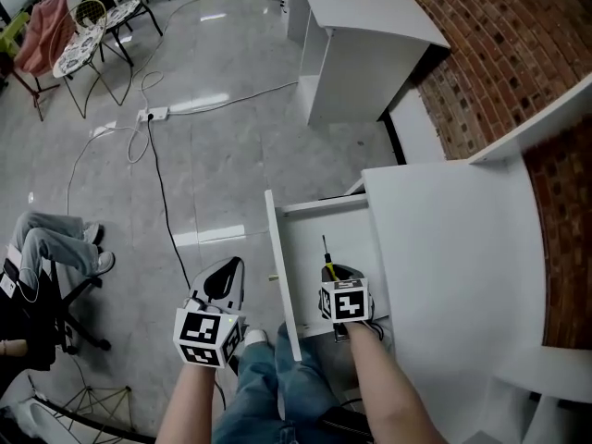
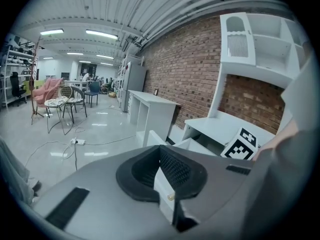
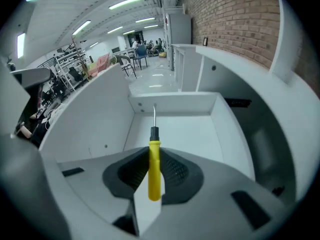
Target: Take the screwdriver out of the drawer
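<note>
I see grey polished floor (image 1: 213, 155) across the upper left, brick wall (image 1: 499, 54) at upper right and the white tabletop (image 1: 453, 257) at right. At the open drawer (image 1: 310, 239), lower centre, my right gripper (image 1: 335, 274) clamps the yellow screwdriver (image 3: 154, 169). The left gripper (image 1: 229, 268) is slightly parted and empty.

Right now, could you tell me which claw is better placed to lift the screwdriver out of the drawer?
Right. The right claw is shut on the screwdriver by its yellow handle, above the open drawer. The left claw hangs open outside the drawer front, holding nothing.
</note>
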Demonstrator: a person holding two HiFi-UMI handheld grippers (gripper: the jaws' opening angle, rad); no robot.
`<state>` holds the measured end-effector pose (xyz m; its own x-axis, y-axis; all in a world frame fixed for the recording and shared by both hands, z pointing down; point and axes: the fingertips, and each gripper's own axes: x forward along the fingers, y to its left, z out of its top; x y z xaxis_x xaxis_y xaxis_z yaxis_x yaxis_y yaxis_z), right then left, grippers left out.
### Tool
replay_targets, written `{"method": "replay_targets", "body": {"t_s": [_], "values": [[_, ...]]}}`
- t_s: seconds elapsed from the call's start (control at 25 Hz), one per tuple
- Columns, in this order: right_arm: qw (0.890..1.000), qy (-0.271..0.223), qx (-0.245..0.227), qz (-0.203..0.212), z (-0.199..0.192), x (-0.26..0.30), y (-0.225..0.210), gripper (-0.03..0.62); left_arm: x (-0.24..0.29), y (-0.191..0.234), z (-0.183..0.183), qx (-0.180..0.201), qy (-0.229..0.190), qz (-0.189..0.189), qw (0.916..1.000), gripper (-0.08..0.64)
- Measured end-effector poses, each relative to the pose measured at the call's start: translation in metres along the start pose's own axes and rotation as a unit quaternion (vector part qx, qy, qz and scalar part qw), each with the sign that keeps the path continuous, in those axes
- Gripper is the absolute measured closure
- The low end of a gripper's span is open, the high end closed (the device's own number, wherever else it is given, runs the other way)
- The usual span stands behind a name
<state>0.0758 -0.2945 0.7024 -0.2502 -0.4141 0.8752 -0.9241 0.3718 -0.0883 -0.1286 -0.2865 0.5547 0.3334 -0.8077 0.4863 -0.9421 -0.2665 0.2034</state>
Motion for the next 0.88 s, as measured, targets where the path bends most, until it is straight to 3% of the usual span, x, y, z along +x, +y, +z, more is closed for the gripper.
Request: {"method": "replay_targets", "body": {"t_s": [0.2, 0.4, 0.56, 0.88], "values": [[0.999, -0.052, -0.014, -0.001, 0.027, -0.056, 0.009, 0.520, -0.025, -0.006, 0.034, 0.011, -0.040, 0.000, 0.9992, 0.548], [0.995, -0.101, 0.011, 0.007, 0.045, -0.121, 0.021, 0.520, -0.058, -0.020, 0.065, 0.039, -0.070, -0.009, 0.9967, 0.548], [0.990, -0.141, -0.006, -0.005, 0.060, -0.163, 0.031, 0.520, -0.083, -0.025, 0.090, 0.046, -0.104, -0.017, 0.9933, 0.548], [0.964, -0.265, -0.023, -0.031, 0.074, -0.268, 0.075, 0.520, -0.140, -0.038, 0.126, 0.093, -0.161, -0.053, 0.9812, 0.548]]}}
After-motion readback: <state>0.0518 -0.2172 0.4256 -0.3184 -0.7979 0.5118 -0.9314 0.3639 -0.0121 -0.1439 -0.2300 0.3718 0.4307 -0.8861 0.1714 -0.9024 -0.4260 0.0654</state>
